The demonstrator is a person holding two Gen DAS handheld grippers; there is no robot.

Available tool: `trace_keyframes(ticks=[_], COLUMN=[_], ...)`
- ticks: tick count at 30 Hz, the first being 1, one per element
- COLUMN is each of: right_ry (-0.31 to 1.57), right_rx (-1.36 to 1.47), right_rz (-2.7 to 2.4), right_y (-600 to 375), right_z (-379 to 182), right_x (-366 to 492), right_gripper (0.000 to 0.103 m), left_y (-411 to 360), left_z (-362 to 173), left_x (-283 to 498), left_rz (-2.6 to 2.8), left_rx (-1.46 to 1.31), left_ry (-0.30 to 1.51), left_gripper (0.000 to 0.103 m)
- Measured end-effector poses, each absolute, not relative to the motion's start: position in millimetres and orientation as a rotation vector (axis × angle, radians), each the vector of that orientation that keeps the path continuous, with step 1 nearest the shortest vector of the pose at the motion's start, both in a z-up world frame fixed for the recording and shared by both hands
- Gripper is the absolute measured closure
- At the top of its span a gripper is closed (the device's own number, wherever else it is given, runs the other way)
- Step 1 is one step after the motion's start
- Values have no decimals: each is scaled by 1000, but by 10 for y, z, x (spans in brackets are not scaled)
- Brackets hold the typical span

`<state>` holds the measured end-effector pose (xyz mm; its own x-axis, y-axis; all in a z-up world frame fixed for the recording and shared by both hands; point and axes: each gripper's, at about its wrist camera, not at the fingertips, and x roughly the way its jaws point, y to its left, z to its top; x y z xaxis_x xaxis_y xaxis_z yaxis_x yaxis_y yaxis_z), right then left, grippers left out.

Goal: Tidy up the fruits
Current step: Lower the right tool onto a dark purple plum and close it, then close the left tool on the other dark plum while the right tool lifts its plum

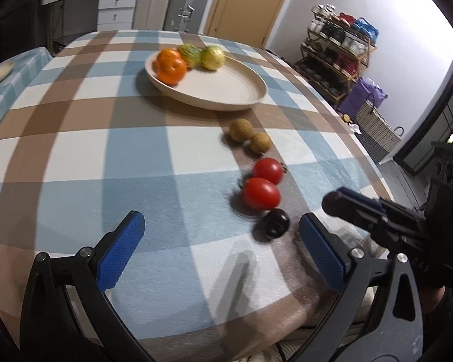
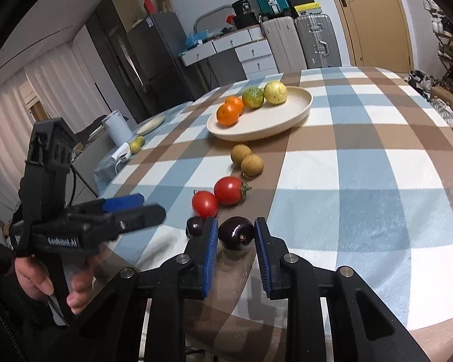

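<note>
My right gripper (image 2: 236, 236) is shut on a dark plum (image 2: 236, 233) that rests on the checked tablecloth at the near edge. A second dark plum (image 2: 196, 226) (image 1: 275, 223) lies just left of its left finger. Beyond them, in a line, come two red tomatoes (image 2: 205, 203) (image 1: 261, 193) and two brown round fruits (image 2: 252, 165) (image 1: 241, 129). The cream plate (image 2: 256, 132) (image 1: 226, 102) farther back holds two oranges (image 2: 229, 111), a green fruit (image 2: 253, 97) and a yellow one (image 2: 275, 92). My left gripper (image 1: 220, 220) hovers open over bare cloth, left of the plum.
At the table's far left sit another plate (image 2: 151, 123), a white kettle (image 2: 116, 129) and a yellow-green fruit (image 2: 136, 144). The table's right edge (image 1: 362, 157) drops toward a shoe rack (image 1: 338, 57) and a basket (image 1: 377, 132). Suitcases (image 2: 299, 42) stand behind.
</note>
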<state>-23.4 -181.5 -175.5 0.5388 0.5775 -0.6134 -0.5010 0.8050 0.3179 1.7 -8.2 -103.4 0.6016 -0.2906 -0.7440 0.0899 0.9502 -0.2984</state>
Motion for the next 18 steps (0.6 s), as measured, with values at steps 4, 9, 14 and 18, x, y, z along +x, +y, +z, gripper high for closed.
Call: trace_keyframes(ticks=[4, 9, 14, 18], right_ry=[751, 728, 726, 723], right_rx=[105, 133, 156, 169], right_rz=[643, 629, 620, 621], right_y=[-1841, -1951, -2022, -2062], right_z=[-1703, -1659, -1659, -1657], right_x=[-241, -228, -204, -179], right_gripper=[78, 78, 78, 78], left_y=[-216, -369, -459, -533], left_z=[-1115, -1130, -1110, -1075], left_x=[60, 111, 125, 88], left_rz=[-258, -291, -310, -342], left_rx=[-230, -197, -167, -144], left_ry=[937, 950, 961, 963], left_gripper=[6, 23, 57, 77])
